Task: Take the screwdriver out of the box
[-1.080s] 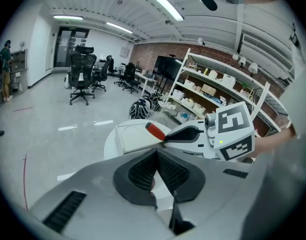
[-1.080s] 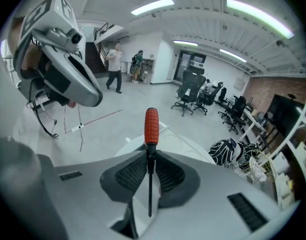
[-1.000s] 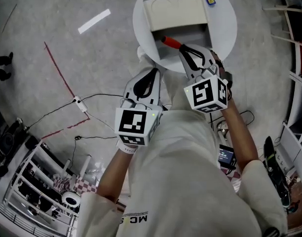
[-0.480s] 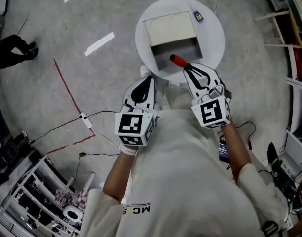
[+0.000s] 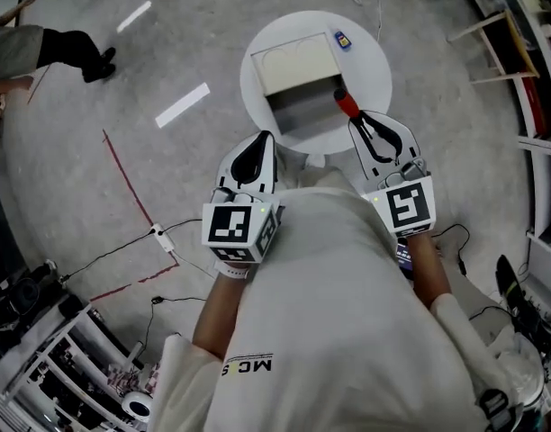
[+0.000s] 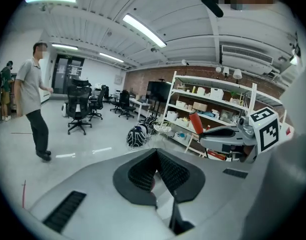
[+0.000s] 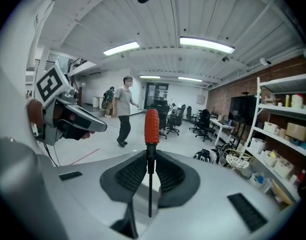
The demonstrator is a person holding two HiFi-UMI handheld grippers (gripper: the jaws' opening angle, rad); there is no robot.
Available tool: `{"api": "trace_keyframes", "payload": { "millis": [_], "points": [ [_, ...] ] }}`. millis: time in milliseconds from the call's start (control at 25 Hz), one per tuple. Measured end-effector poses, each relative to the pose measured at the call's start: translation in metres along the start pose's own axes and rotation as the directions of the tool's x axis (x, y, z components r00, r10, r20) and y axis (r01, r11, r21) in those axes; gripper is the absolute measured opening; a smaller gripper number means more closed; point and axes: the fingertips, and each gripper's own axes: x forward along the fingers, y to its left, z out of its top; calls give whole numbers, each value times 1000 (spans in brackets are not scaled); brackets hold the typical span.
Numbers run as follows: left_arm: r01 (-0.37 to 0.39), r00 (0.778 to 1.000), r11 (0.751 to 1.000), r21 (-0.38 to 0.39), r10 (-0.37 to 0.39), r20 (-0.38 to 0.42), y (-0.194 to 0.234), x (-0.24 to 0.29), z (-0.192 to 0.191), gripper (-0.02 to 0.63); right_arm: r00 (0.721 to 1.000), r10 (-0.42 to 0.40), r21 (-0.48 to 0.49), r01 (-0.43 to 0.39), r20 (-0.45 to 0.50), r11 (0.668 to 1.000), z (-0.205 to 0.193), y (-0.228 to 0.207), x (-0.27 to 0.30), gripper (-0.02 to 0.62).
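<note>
A screwdriver with a red handle (image 5: 347,104) sticks up out of my right gripper (image 5: 374,138), whose jaws are shut on its dark shaft. In the right gripper view the screwdriver (image 7: 151,126) stands upright between the black pads (image 7: 133,173), handle above them. The open white box (image 5: 302,84) sits on the round white table (image 5: 370,70); the handle is over the box's right front corner. My left gripper (image 5: 251,160) hangs off the table's near left edge, shut with nothing in it (image 6: 155,166).
A small blue and yellow item (image 5: 344,40) lies on the table behind the box. A person (image 6: 34,101) stands on the floor to the left. Shelving (image 6: 213,114) lines the right side. Cables (image 5: 158,237) and a red tape line (image 5: 127,174) cross the floor.
The right gripper has drawn back and to the right with the screwdriver, from inside the box to over its right front corner. The left gripper stayed shut beside it.
</note>
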Motion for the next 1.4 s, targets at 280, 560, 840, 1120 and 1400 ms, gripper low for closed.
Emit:
{"api": "trace_keyframes", "payload": {
  "millis": [280, 560, 840, 1120, 1400],
  "points": [
    [17, 998, 999, 29, -19, 66, -11, -9, 26, 9, 994, 16, 85, -25, 105, 996, 27, -14, -43, 110],
    [66, 990, 997, 50, -71, 122, -26, -16, 50, 9, 984, 41, 109, -60, 174, 992, 25, -24, -80, 110],
    [93, 989, 994, 65, -100, 111, -36, -16, 54, 9, 981, -9, 226, -36, 195, 973, 15, -24, -90, 110],
    [121, 989, 990, 79, -127, 77, -41, -6, 57, 9, 982, 14, 241, -60, 189, 969, 19, -21, -81, 110],
    [131, 989, 988, 86, -136, 52, -54, 12, 50, 9, 982, 42, 233, -86, 187, 969, 11, -33, -73, 110]
  ]
}}
